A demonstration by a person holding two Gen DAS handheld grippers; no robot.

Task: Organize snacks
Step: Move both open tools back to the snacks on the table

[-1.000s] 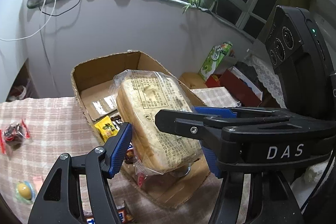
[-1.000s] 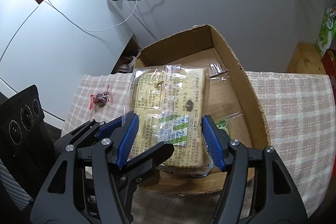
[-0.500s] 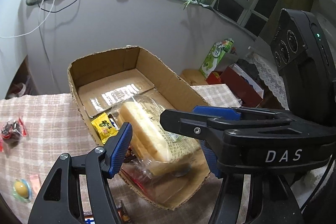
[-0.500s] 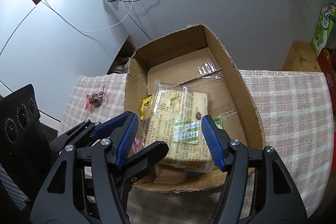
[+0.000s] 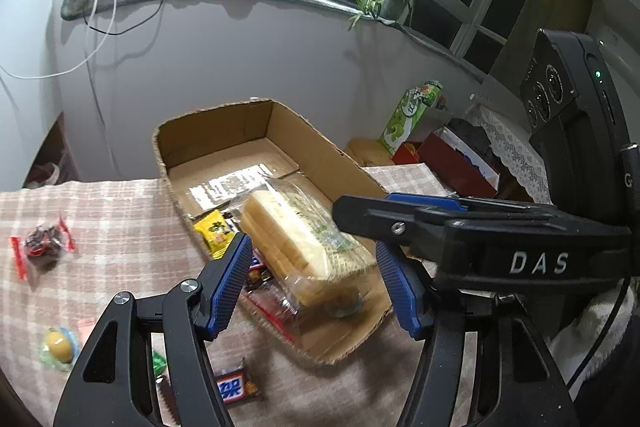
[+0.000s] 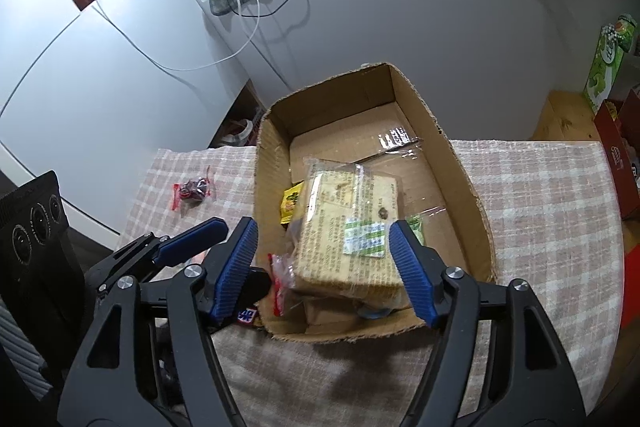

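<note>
Your left gripper (image 5: 312, 283) is hanging open, empty. Your right gripper (image 6: 324, 267) has just been opening; the bread loaf (image 6: 348, 235) is lying free in the cardboard box (image 6: 472, 195), resting on smaller packets. Likely light, soft and slippery in its wrap, so take it by the long sides. Left on the tablecloth (image 5: 120, 227): red candy (image 5: 40, 243), yellow sweet (image 5: 58, 345), chocolate bar (image 5: 236, 385). The box wall is blocking low approaches.

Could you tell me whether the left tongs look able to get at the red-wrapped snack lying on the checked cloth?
Probably yes. The left tongs are open and hold nothing, and the red-wrapped snack lies alone on the checked cloth, outside the cardboard box, with nothing between.
</note>
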